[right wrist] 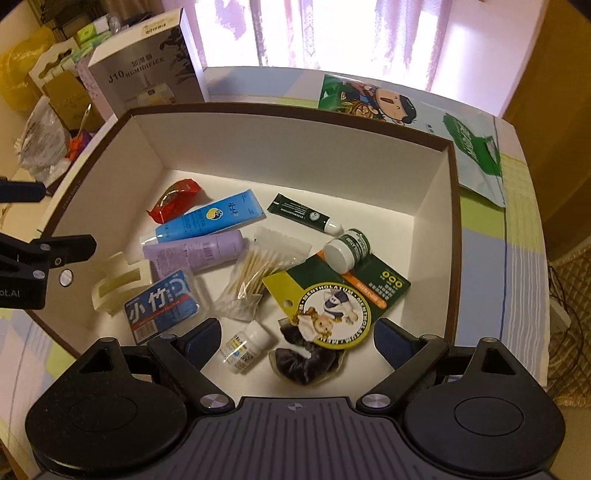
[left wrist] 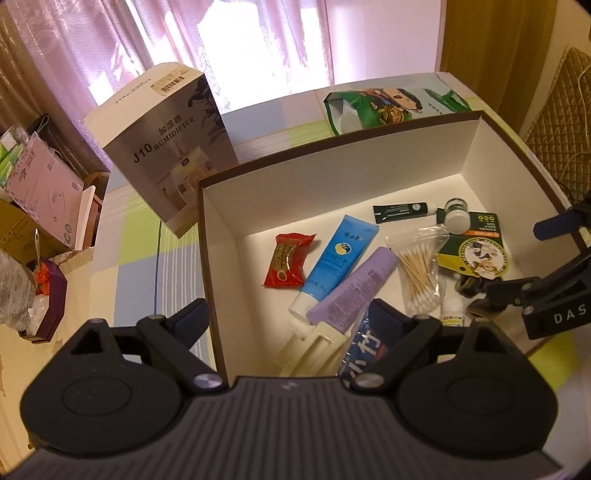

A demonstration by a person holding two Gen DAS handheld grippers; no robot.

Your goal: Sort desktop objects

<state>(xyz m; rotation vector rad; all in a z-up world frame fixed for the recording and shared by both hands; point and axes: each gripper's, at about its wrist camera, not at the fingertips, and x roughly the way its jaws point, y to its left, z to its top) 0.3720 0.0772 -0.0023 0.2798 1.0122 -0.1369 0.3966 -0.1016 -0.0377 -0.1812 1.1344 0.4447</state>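
Small white pill bottle (right wrist: 246, 345), dark scrunchie (right wrist: 306, 360) beneath empty, spread right gripper (right wrist: 295, 341); left gripper (left wrist: 291, 321) likewise spread, empty. Risk: crowded white-lined box (right wrist: 258, 147) invites double-grabs.

A tall humidifier carton (left wrist: 168, 144) stands upright on the checked tablecloth (left wrist: 140, 258), backed by sheer pink curtains (left wrist: 207, 33). A green cartoon-printed pouch (right wrist: 373, 98) lies flat near the window (another green packet (right wrist: 476, 147) just beside it).

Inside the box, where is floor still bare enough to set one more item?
Bare floor runs along the box's far wall, behind the red packet and dark green tube, and in the far right corner. The near half, around the cotton swabs and Mentholatum card, is crowded.
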